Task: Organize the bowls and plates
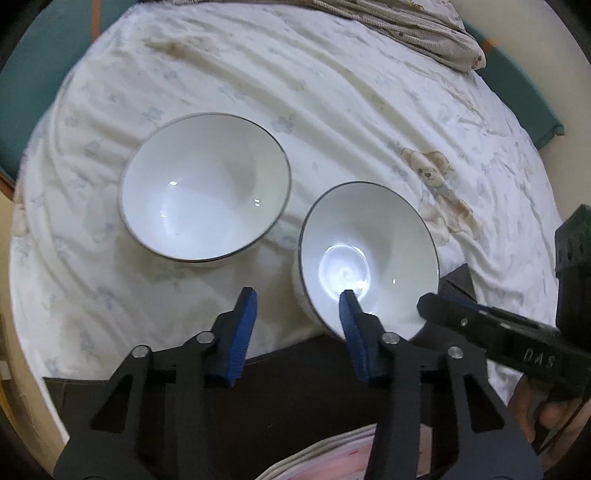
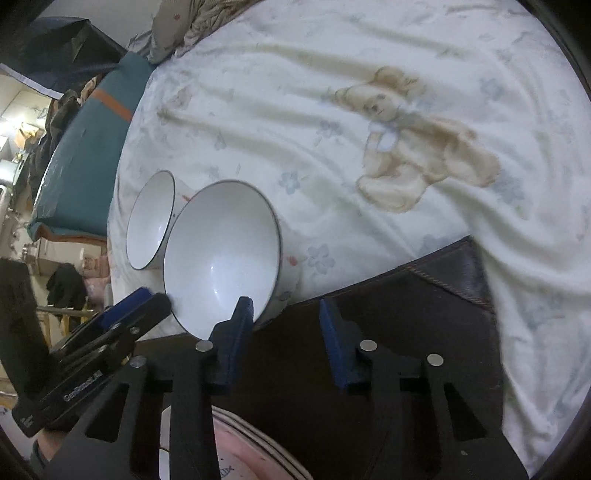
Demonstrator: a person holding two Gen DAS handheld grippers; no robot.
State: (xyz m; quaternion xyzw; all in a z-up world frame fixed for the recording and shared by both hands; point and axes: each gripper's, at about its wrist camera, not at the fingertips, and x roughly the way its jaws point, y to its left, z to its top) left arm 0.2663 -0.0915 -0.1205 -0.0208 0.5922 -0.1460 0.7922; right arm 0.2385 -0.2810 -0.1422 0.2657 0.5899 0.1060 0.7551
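Two white bowls with dark rims sit on a bed sheet. The far bowl point(image 1: 205, 186) stands level at centre left; it also shows in the right wrist view point(image 2: 151, 221). The near bowl point(image 1: 369, 254) tilts at the bed's front edge, also in the right wrist view point(image 2: 225, 258). My left gripper point(image 1: 299, 301) is open, its right fingertip over the near bowl's front rim. My right gripper point(image 2: 286, 306) is open, its left fingertip inside that bowl's rim. A pink plate point(image 2: 236, 454) lies under both grippers.
The sheet point(image 1: 332, 92) has a teddy bear print point(image 2: 410, 140) and wrinkles. A dark brown leather surface point(image 2: 406, 302) lies below the bed's edge. A folded patterned blanket point(image 1: 413, 29) sits at the far side. A teal mattress edge point(image 2: 85, 158) borders the sheet.
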